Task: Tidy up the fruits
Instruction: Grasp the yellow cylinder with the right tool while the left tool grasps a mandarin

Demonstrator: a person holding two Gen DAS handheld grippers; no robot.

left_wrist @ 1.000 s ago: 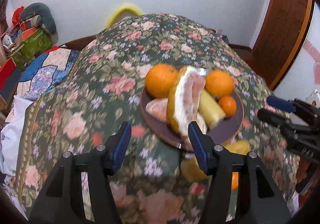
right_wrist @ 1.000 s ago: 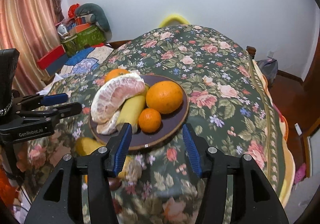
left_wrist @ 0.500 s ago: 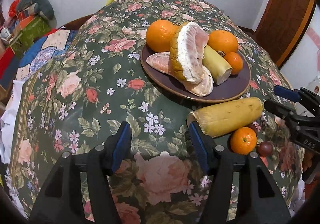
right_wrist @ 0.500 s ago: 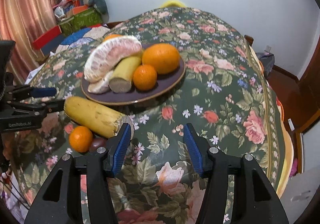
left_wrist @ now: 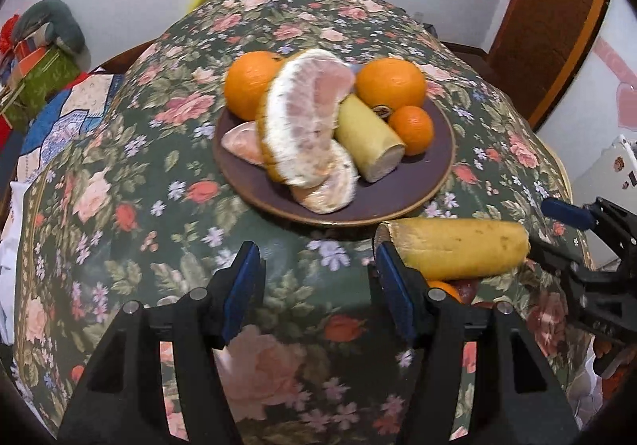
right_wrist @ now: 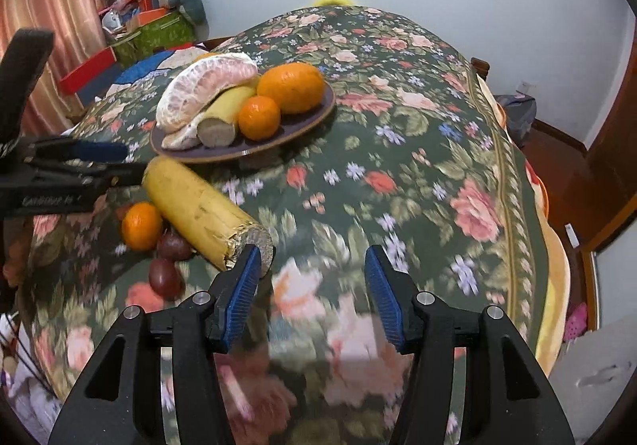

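A dark plate (left_wrist: 438, 182) (right_wrist: 310, 118) on the floral table holds two oranges, a peeled pomelo (left_wrist: 306, 122) (right_wrist: 203, 86), a banana piece and a small tangerine (left_wrist: 412, 124). In front of the plate lie a loose banana piece (left_wrist: 458, 248) (right_wrist: 199, 210), a tangerine (right_wrist: 141, 226) and two dark round fruits (right_wrist: 165, 274). My left gripper (left_wrist: 316, 278) is open and empty over the cloth, left of the loose banana. My right gripper (right_wrist: 310, 280) is open and empty, its left finger beside the banana's cut end.
The table carries a green floral cloth (right_wrist: 418, 150) that hangs over the edges. Boxes and a cushion (right_wrist: 159, 19) are stacked at the far left by a curtain. A wooden door (left_wrist: 557, 19) stands at the right.
Both grippers pulled back and rose, so the loose banana, tangerine and dark fruits came into view below the plate. Both stayed open and empty.
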